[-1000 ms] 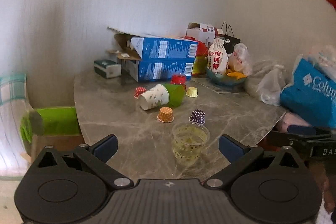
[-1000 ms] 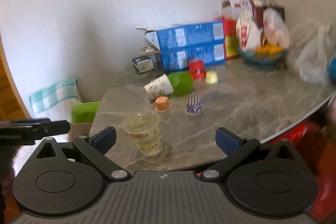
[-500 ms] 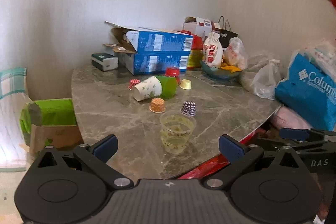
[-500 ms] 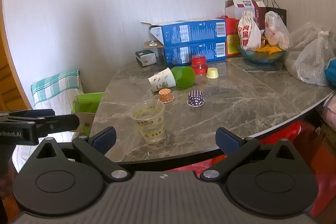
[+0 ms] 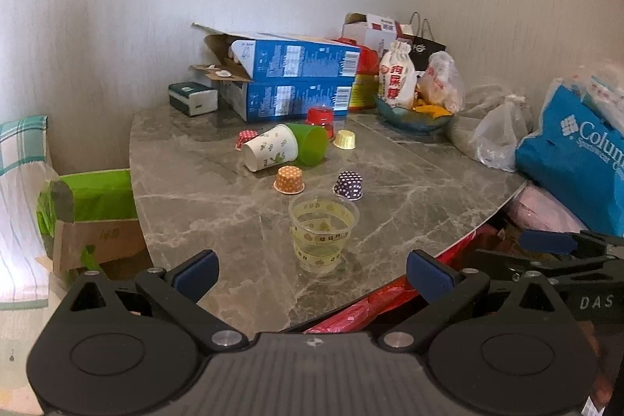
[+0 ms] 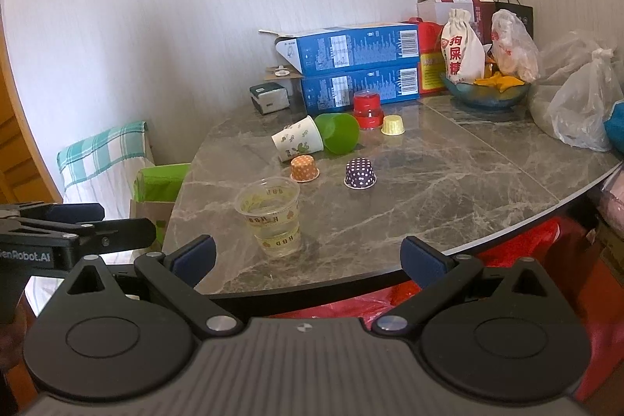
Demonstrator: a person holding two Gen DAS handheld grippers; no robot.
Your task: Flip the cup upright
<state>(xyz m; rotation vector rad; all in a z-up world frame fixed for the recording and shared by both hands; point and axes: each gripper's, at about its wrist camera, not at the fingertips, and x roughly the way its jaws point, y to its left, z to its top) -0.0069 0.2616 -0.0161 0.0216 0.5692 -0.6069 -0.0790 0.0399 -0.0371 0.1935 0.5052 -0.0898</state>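
A white patterned paper cup (image 5: 269, 147) lies on its side on the grey marble table (image 5: 409, 205), against a green cup (image 5: 312, 144) that also lies on its side. Both show in the right wrist view, the paper cup (image 6: 298, 143) left of the green cup (image 6: 338, 132). A clear plastic cup (image 5: 323, 236) stands upright near the front edge; it also shows in the right wrist view (image 6: 273, 215). My left gripper (image 5: 312, 269) is open and empty, back from the table edge. My right gripper (image 6: 308, 256) is open and empty too.
Small baking cups stand upside down: orange (image 5: 289, 179), purple dotted (image 5: 348, 185), yellow (image 5: 344, 139), red dotted (image 5: 246, 138). A red jar (image 5: 320, 117), blue boxes (image 5: 288, 80), a bowl (image 5: 413, 115) and bags (image 5: 577, 158) crowd the back and right. A green bag (image 5: 93, 197) stands left of the table.
Both grippers have drawn back from the table and risen; the cups look smaller and farther. Nothing on the table has moved.
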